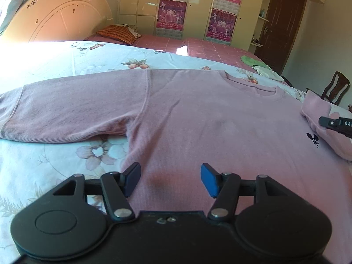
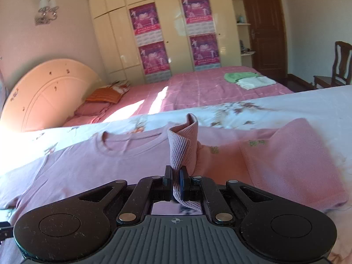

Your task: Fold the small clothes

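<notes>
My right gripper [image 2: 175, 183] is clamped on the ribbed cuff [image 2: 182, 145] of the pink knit long-sleeve top [image 1: 198, 114], angled down, cuff standing up over the chest. My left gripper [image 1: 170, 180], tilted down over the hem, has its jaws apart, nothing between them. Top lies flat on the floral white bedsheet [image 1: 66, 61].

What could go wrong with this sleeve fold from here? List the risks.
1. The right gripper pinches only the sleeve cuff; the ribbed cloth could slip out mid-fold.
2. The left gripper hovers open over the pink shirt without pinning it, so pulling the sleeve may drag the body and wrinkle it.
3. The other sleeve lies spread flat on the floral sheet; an uneven first fold may leave the shirt lopsided.
</notes>
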`<state>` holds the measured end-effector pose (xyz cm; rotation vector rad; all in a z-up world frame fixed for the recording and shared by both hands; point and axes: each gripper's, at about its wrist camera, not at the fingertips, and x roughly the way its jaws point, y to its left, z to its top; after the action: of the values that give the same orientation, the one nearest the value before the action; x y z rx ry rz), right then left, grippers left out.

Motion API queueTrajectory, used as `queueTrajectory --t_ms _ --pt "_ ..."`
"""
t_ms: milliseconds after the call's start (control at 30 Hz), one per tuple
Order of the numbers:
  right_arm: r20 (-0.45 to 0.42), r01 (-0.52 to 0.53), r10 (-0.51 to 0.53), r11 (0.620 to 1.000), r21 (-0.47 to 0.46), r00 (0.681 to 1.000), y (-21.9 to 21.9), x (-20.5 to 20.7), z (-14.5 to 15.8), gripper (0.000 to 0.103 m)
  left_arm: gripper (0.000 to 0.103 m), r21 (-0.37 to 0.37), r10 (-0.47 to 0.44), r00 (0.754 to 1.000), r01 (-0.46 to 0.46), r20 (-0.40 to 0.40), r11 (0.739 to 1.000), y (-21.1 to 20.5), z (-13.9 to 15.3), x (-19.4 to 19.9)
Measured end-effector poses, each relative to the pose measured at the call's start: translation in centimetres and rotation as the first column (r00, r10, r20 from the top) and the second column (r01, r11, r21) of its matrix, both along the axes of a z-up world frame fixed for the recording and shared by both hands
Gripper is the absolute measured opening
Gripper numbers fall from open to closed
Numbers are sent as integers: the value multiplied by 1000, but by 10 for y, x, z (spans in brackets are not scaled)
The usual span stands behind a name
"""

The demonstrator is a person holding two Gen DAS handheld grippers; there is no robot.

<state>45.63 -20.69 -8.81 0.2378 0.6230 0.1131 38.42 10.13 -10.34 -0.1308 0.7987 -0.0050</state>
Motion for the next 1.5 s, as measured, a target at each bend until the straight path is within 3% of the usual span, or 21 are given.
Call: queueTrajectory --t_ms 133,300,367,400,433,567,633,733,867,933,967,1000,1133,1267,1333,1400,1500 --pt "-24 -59 58 998 -20 998 58 12 -16 5 50 -12 5 1000 -5 -8 1000 25 -1 4" --pt "-95 -121 116 991 -51 989 95 23 -44 5 50 -45 -28 1000 28 -8 999 31 -4 15" --pt "-65 -145 138 983 -109 988 101 15 -45 19 62 -76 -61 998 60 -3 995 27 -4 24" --pt "-41 -144 140 982 -123 989 101 7 -41 46 76 -95 -73 997 73 5 993 23 -4 28" --pt "-1 -127 128 983 -130 992 97 0 -37 60 80 -113 -85 996 86 14 990 17 -3 32" --pt "21 -33 35 996 -81 999 54 -20 -26 55 69 -219 -178 983 181 37 959 -22 -4 63" --pt "3 51 -50 998 -45 999 20 -30 -21 41 59 -271 -229 972 233 45 934 -47 -9 82" --pt "-10 173 -173 985 -7 985 -25 -46 -16 40 57 -316 -274 961 270 32 910 -81 -20 110" --pt "-39 281 -280 959 23 959 -74 -67 -11 40 57 -318 -313 950 300 9 899 -118 -35 139" --pt "-59 331 -327 942 61 943 -92 -81 -10 40 53 -270 -323 946 314 13 910 -135 -38 146" --pt "-73 354 -348 931 85 935 -102 -84 -12 40 45 -246 -341 940 334 18 910 -142 -37 149" --pt "-87 380 -372 918 115 924 -112 -89 -13 40 11 -236 -360 933 354 21 905 -147 -36 152" --pt "-116 422 -406 879 220 906 -136 -105 -18 40 9 -211 -353 928 371 119 904 -139 -14 143" --pt "-114 414 -398 870 269 910 -140 -112 -17 40 9 -178 -310 931 344 192 922 -114 6 136" --pt "-117 408 -391 867 286 913 -140 -112 -16 40 9 -153 -274 941 306 201 940 -98 5 136" --pt "-125 401 -382 853 333 916 -144 -111 -17 40 9 -177 -245 956 272 163 946 -83 -4 145" --pt "-154 374 -344 795 477 926 -151 -106 -23 40 9 -207 -244 963 263 111 943 -74 -19 152"
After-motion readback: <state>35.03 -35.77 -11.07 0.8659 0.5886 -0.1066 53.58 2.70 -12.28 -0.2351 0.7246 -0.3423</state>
